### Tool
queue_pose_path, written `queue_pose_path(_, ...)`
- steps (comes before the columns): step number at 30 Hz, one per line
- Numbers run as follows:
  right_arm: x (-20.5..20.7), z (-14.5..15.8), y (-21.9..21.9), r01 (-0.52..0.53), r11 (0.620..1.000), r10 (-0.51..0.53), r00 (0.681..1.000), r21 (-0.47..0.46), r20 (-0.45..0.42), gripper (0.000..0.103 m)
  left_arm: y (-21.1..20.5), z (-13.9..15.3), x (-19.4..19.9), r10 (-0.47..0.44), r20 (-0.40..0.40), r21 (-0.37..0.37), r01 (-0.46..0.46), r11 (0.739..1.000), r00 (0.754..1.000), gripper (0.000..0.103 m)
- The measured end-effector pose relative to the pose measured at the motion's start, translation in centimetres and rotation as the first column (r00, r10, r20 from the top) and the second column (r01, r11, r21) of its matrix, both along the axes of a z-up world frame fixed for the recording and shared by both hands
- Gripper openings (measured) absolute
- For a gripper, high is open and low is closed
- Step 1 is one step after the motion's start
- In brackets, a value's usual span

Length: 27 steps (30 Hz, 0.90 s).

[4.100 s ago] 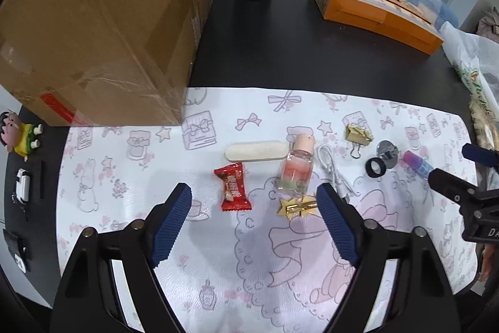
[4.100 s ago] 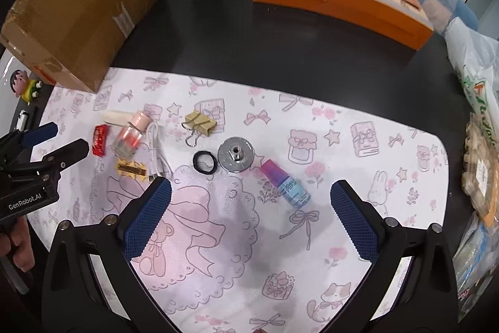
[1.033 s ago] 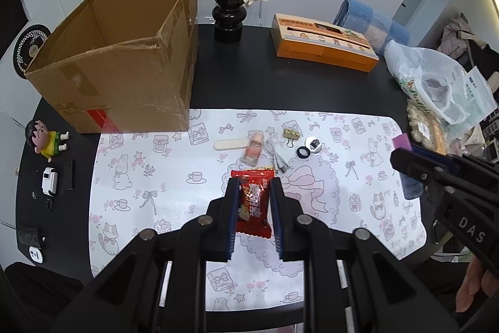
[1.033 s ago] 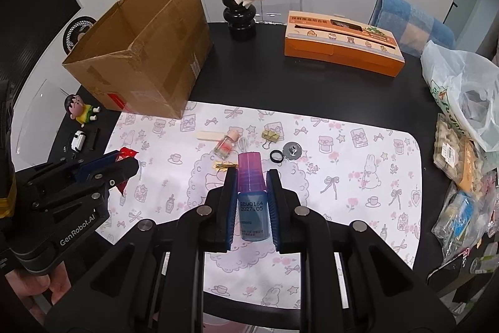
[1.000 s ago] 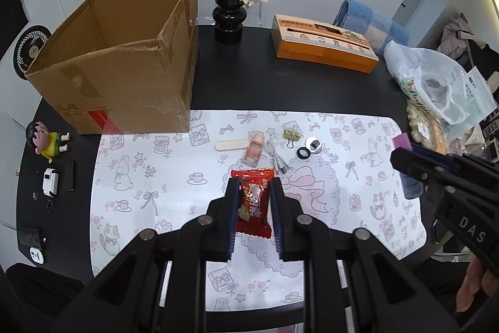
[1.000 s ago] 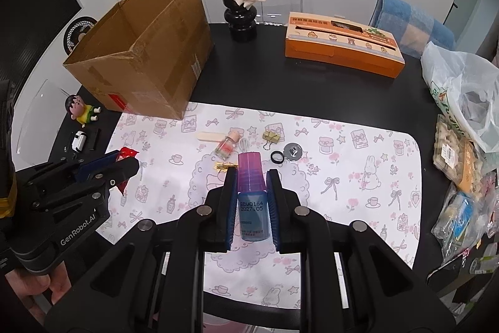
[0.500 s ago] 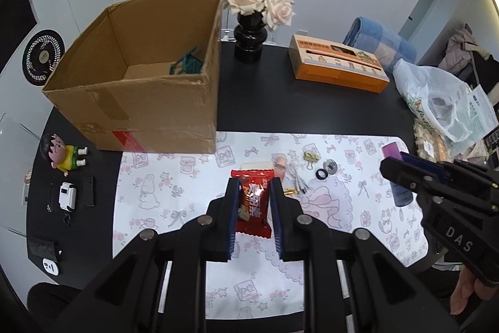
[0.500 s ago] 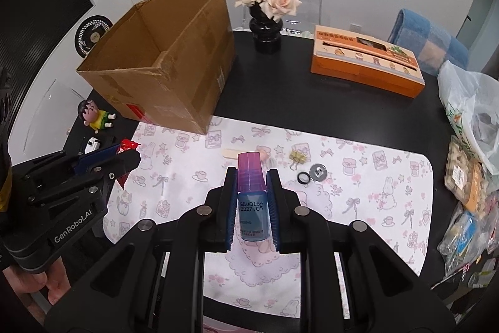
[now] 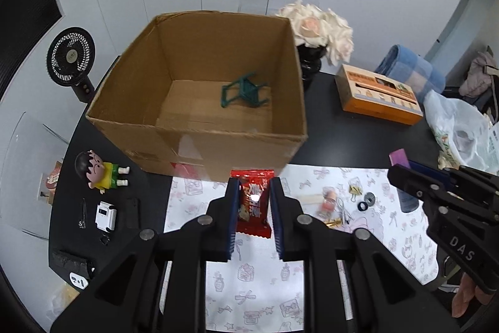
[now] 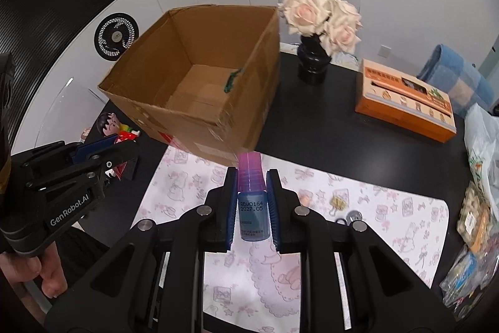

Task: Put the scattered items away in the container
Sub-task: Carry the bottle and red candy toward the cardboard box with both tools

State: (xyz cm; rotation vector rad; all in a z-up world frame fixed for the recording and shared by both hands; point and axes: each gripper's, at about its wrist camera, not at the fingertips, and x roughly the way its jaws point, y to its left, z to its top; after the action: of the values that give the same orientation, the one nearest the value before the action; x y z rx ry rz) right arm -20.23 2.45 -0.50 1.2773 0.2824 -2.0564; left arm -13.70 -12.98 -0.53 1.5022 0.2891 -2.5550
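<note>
My left gripper (image 9: 253,188) is shut on a red candy wrapper (image 9: 252,203), held in the air just short of the open cardboard box (image 9: 218,142). A green toy chair (image 9: 244,90) lies inside the box. My right gripper (image 10: 250,178) is shut on a blue bottle with a pink cap (image 10: 251,202), also raised, near the box's (image 10: 199,127) right front corner. On the patterned mat (image 9: 312,183) lie a small glass bottle (image 9: 328,198), a gold binder clip (image 9: 354,190), a black ring (image 9: 362,206), a metal washer (image 9: 370,196) and a white cable (image 9: 342,208).
A black vase of pale roses (image 10: 315,64) stands right of the box. An orange carton (image 10: 405,105) and a blue towel (image 10: 458,77) lie at the back right, plastic bags (image 9: 461,139) at the right edge. A cartoon figurine (image 9: 99,170) and small gadgets (image 9: 106,216) lie left of the mat.
Both grippers have risen and moved toward the box with their items. The box's inside and the green chair show more fully now.
</note>
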Motion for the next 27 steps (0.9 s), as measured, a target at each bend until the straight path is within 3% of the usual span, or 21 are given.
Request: queue_pose_path(27, -6.8, 1.7, -15.2, -0.076, 0.997, 0.076, 0.997, 0.026, 0.010, 0.019, -12.2, 0.5, -7.8, 0.105, 0.048, 0.002, -0.105, 0.994, 0.993, 0.019)
